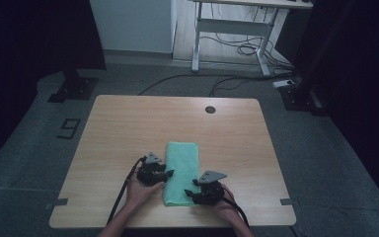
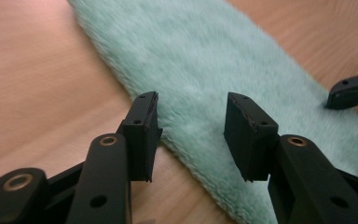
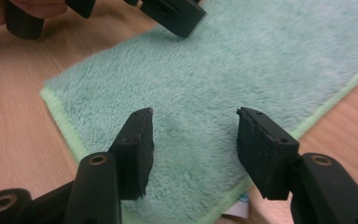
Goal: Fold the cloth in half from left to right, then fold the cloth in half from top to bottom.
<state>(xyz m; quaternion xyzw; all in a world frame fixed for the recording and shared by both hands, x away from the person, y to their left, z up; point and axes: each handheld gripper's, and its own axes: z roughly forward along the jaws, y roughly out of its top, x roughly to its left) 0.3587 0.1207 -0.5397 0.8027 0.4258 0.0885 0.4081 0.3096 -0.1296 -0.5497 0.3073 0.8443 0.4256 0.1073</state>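
Both claws, left (image 1: 169,174) and right (image 1: 193,192), gape over the towel (image 1: 181,168) (folded, green).

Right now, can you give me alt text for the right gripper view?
Two black jaws of the right gripper stand open just above a fluffy mint-green towel lying flat on a wooden table. The left gripper shows at the top edge.

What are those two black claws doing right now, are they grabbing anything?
Left gripper: open, jaws apart over the long edge of the folded mint-green fluffy towel, gripping nothing.
Right gripper: open above the towel's near end, holding nothing.
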